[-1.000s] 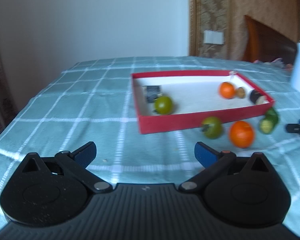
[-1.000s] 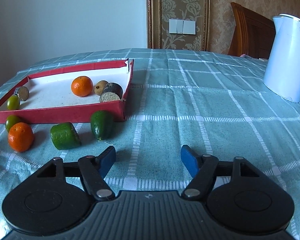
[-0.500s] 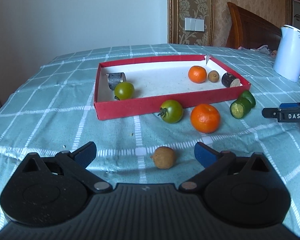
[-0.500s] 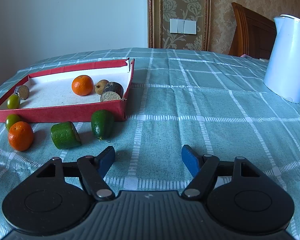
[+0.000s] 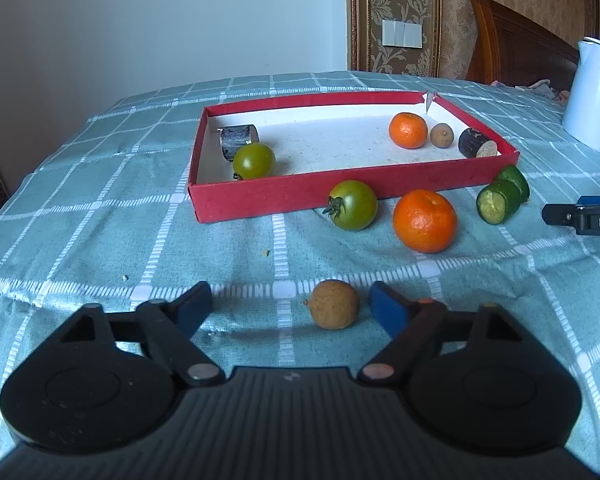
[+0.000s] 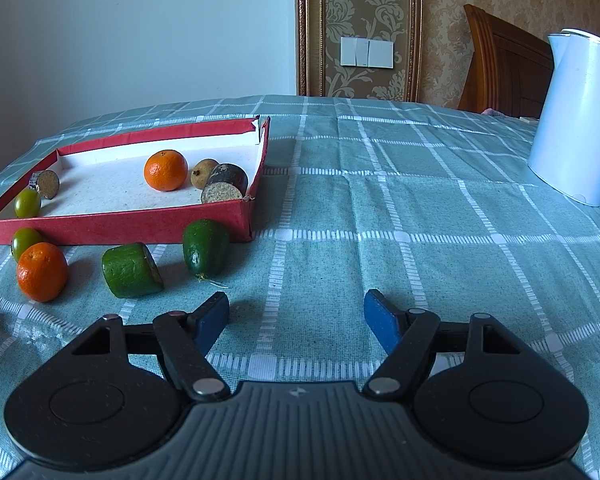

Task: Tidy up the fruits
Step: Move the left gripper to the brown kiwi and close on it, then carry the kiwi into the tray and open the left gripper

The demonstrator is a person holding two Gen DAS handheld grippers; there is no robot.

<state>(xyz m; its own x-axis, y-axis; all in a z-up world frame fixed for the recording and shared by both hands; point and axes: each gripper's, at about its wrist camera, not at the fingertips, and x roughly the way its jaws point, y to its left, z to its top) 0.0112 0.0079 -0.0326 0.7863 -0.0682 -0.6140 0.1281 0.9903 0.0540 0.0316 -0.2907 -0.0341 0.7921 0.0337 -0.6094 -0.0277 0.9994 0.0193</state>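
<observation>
We see a table (image 5: 80,216) covered with a teal cloth checked in white. On it, towards the far left in the right wrist view, lies a shallow red cardboard tray (image 5: 300,196) with a white floor. Far right stands a tall white plastic kettle (image 6: 580,120).

Inside the tray we find a small orange mandarin (image 5: 407,130), a round brown longan (image 5: 441,135) just right of it, a dark cylindrical fruit piece (image 5: 476,144) in the right corner, another dark cut piece (image 5: 238,140) at the left end, and a green tomato (image 5: 254,160) just in front of that piece.

On the cloth near the tray's front wall lie a second green tomato (image 5: 353,205), a larger orange mandarin (image 5: 425,220) to its right, and two green cucumber chunks, one cut-end chunk (image 6: 131,270) and one stem-end chunk (image 6: 205,246).

Our left gripper (image 5: 290,308) is closing its blue-padded jaws around a small round brown longan fruit (image 5: 334,309), which rests on the cloth between them, close to the right pad; neither pad presses it yet.

Our right gripper (image 6: 296,320) hangs with its jaws apart over bare cloth, nothing between them, the cucumber chunks just beyond its left pad.
</observation>
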